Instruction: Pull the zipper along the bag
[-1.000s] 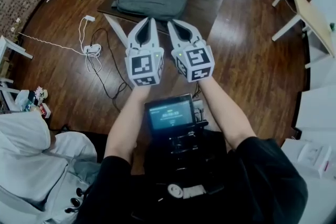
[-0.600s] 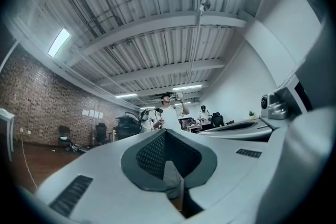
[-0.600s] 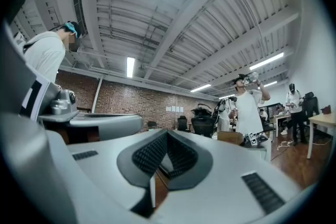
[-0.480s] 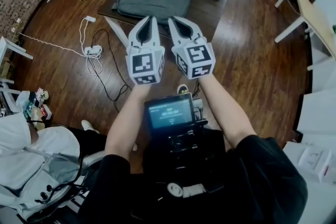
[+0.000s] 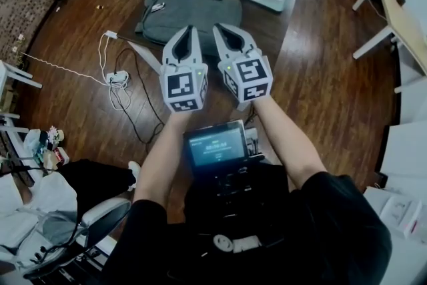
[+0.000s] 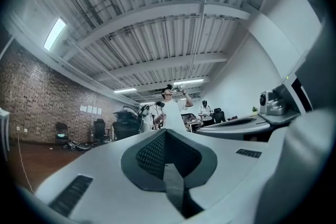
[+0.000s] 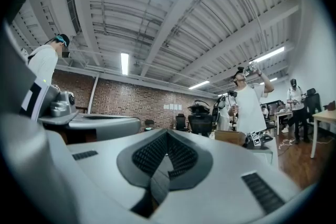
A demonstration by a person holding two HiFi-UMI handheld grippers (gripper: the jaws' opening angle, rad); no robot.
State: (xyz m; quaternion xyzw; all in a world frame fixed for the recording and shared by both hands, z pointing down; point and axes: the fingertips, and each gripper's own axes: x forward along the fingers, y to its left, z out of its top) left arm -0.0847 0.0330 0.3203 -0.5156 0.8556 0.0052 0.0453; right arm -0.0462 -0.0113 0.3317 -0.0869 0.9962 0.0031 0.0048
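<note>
Both grippers have advanced toward the bag since the earlier frames, and the bag now sits lower in the head view. Nearest is a black chest-mounted device with a lit screen (image 5: 215, 145), between the forearms. Beyond it, the left gripper (image 5: 189, 30) and right gripper (image 5: 224, 29) are side by side, each clenched on nothing. At twelve o'clock, the grey fabric bag (image 5: 197, 10) lies flat on a dark low table (image 5: 273, 23), untouched. A white cable (image 5: 119, 80) lies at nine o'clock.
</note>
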